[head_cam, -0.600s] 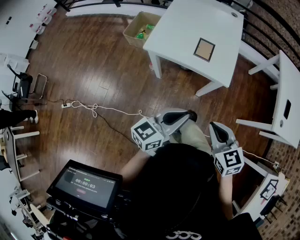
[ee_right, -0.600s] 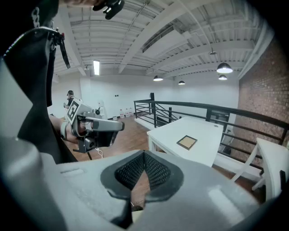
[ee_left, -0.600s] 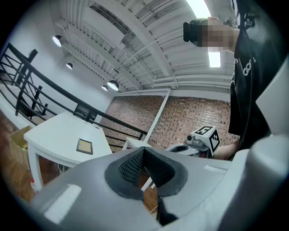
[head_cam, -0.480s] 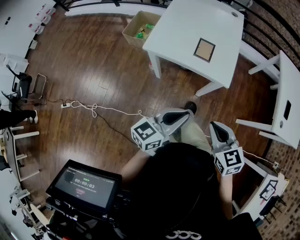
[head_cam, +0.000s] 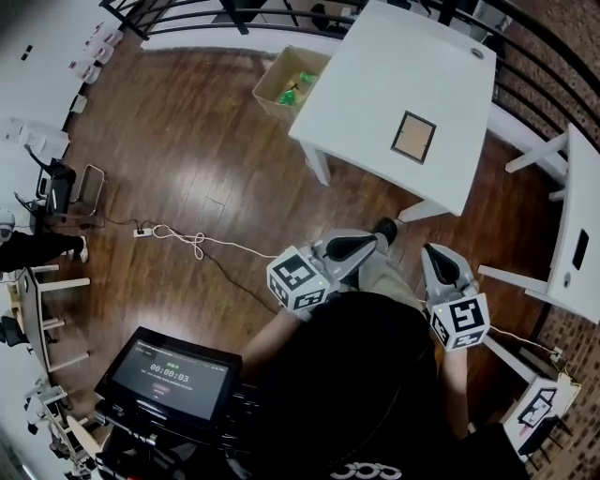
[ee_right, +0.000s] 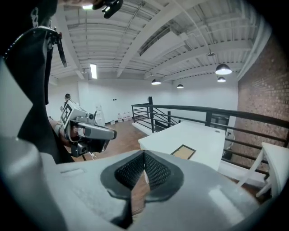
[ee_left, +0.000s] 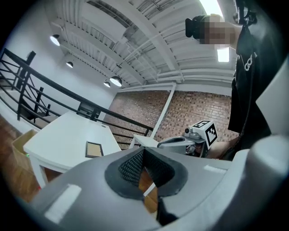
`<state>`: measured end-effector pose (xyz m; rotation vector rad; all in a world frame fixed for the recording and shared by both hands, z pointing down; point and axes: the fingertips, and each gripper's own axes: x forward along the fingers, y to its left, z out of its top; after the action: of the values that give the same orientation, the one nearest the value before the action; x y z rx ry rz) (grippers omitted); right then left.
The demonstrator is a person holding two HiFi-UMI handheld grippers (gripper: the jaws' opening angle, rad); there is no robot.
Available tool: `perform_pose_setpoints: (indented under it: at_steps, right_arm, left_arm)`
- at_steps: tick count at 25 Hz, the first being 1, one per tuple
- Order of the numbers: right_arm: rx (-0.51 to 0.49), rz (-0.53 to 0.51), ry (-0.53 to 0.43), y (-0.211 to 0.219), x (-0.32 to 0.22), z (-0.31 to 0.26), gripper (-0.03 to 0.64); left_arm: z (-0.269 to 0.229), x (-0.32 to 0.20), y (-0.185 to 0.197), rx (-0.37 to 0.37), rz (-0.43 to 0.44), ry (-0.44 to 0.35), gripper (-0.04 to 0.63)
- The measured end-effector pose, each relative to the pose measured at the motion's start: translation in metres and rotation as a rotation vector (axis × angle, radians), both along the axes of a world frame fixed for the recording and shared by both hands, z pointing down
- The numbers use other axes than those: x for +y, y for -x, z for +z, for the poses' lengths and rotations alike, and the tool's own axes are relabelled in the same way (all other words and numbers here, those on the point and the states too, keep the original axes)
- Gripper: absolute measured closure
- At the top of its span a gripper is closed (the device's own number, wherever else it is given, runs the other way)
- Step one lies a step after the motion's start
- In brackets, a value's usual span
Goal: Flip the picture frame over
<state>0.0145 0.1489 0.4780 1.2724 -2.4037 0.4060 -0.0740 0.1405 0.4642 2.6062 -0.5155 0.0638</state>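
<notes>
The picture frame (head_cam: 413,137) lies flat on the white table (head_cam: 375,66), dark-rimmed with a tan panel facing up. It also shows small in the left gripper view (ee_left: 94,149) and the right gripper view (ee_right: 183,152). Both grippers are held close to my body, well short of the table. My left gripper (head_cam: 356,247) is shut with nothing in it, its pads meeting (ee_left: 143,155). My right gripper (head_cam: 438,262) is likewise shut and empty (ee_right: 144,164). Each gripper shows in the other's view: the right gripper (ee_left: 189,142) and the left gripper (ee_right: 88,131).
A cardboard box (head_cam: 289,75) with green items stands on the wooden floor beside the table's left corner. A second white table (head_cam: 577,225) is at the right. A black railing (head_cam: 234,11) runs behind. A white cable (head_cam: 187,234) lies on the floor; a monitor (head_cam: 169,375) sits at lower left.
The head view has shifted: the table and frame now sit lower in the picture and slightly larger. Both grippers stay shut and near my body.
</notes>
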Motion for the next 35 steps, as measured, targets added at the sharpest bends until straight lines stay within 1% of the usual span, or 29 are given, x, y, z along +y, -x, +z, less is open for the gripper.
perform_pose_setpoints:
  at_steps: [3, 5, 10, 13, 18, 21, 26, 32, 35]
  right_arm:
    - [0.0, 0.002, 0.017, -0.009, -0.038, 0.006, 0.624]
    - [0.004, 0.014, 0.035, -0.021, -0.053, 0.011, 0.624]
    - [0.002, 0.033, 0.077, -0.053, -0.09, 0.022, 0.624]
    - [-0.013, 0.028, 0.108, -0.073, -0.116, 0.04, 0.624]
    - [-0.025, 0.002, 0.166, -0.096, -0.161, 0.08, 0.624]
    - [-0.02, -0.025, 0.196, -0.1, -0.174, 0.098, 0.624]
    - [0.002, -0.033, 0.254, -0.107, -0.188, 0.129, 0.624]
    - [0.02, -0.057, 0.303, -0.092, -0.192, 0.156, 0.624]
    - [0.016, -0.069, 0.33, -0.085, -0.191, 0.166, 0.598]
  left_arm:
    - [0.008, -0.04, -0.004, -0.031, 0.005, 0.014, 0.583]
    - [0.015, -0.06, -0.009, -0.052, 0.001, 0.023, 0.583]
    - [0.045, -0.103, -0.027, -0.133, -0.01, 0.068, 0.583]
    - [0.066, -0.131, -0.044, -0.166, -0.019, 0.086, 0.583]
    - [0.109, -0.175, -0.067, -0.244, -0.017, 0.124, 0.583]
    - [0.121, -0.186, -0.075, -0.279, -0.01, 0.138, 0.583]
    - [0.131, -0.204, -0.086, -0.31, -0.02, 0.155, 0.583]
    - [0.147, -0.212, -0.084, -0.381, 0.012, 0.153, 0.583]
    - [0.16, -0.217, -0.081, -0.43, 0.015, 0.164, 0.583]
